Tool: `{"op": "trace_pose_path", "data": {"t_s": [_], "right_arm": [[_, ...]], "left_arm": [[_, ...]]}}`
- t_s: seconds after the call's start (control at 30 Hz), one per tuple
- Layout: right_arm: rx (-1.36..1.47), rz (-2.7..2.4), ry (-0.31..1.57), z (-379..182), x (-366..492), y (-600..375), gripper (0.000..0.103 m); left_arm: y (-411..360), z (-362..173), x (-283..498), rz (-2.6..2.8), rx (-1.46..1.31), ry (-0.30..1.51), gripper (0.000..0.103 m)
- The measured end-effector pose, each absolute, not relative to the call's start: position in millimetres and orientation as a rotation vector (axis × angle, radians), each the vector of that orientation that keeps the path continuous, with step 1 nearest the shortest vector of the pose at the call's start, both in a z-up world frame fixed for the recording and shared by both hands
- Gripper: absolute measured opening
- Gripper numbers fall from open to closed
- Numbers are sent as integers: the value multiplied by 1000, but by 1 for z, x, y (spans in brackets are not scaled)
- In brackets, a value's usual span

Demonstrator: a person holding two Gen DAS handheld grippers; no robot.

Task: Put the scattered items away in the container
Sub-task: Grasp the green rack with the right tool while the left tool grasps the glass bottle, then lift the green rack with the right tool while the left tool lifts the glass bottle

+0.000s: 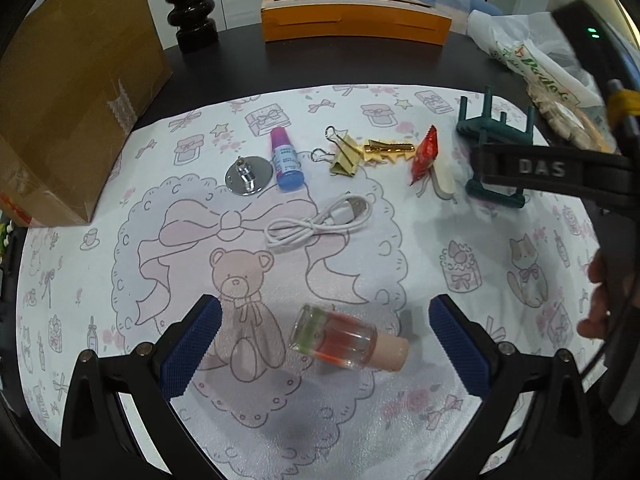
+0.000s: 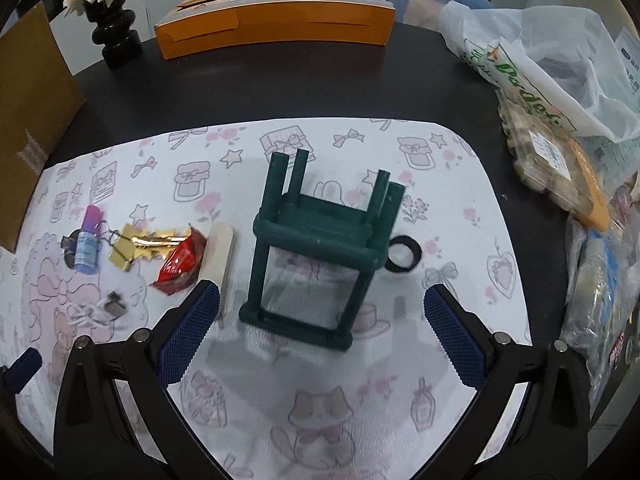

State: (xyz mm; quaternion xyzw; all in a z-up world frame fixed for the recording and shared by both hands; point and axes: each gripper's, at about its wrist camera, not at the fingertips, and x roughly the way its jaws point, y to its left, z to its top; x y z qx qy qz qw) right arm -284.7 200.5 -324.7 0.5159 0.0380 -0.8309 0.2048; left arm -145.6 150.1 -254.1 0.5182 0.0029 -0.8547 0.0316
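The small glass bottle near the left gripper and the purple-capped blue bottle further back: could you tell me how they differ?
The glass bottle is clear with reddish and green contents and a pink stopper; the blue bottle is opaque-looking, labelled, with a purple cap. The glass bottle lies alone; the blue bottle lies beside a metal disc. Both lie on their sides on the patterned mat.

Left wrist camera low over the patterned mat (image 1: 100, 280), facing forward, right wrist camera likewise, nearer the green stool (image 2: 320, 240), both sharing the orange box (image 1: 352, 20).
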Motion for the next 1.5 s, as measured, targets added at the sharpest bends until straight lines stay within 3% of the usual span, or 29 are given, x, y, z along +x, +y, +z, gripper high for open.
{"op": "trace_pose_path", "data": {"t_s": [0.27, 0.4, 0.47, 0.5, 0.67, 0.97, 1.0, 1.03, 1.07, 1.23, 1.33, 1.5], "right_arm": [[1445, -2324, 32, -333, -301, 202, 102], [1430, -2301, 50, -337, -303, 199, 78], [1426, -2302, 71, -337, -303, 196, 72], [1422, -2308, 81, -337, -303, 196, 62], [1422, -2311, 71, -337, -302, 199, 62], [1399, -2327, 85, -331, -296, 199, 62], [1395, -2328, 84, -330, -295, 200, 62], [1394, -2328, 81, -329, -295, 200, 62], [1393, -2327, 76, -328, -294, 201, 62], [1395, -2318, 57, -326, -294, 203, 61], [1389, -2321, 48, -324, -293, 204, 61], [1369, -2337, 43, -317, -291, 206, 61]], "left_arm": [[156, -259, -156, -2605, 1610, -34, 78], [158, -268, -156, -2559, 1643, -52, 62], [159, -270, -154, -2555, 1646, -56, 59], [160, -269, -153, -2558, 1641, -59, 56], [164, -268, -152, -2548, 1638, -59, 45], [162, -262, -150, -2544, 1614, -32, 44], [161, -260, -149, -2548, 1606, -31, 37], [160, -258, -149, -2550, 1597, -36, 24], [160, -255, -148, -2552, 1590, -36, 21], [156, -242, -148, -2562, 1564, -41, 21], [154, -238, -146, -2557, 1557, -37, 9], [155, -235, -142, -2572, 1549, -26, 6]]}}
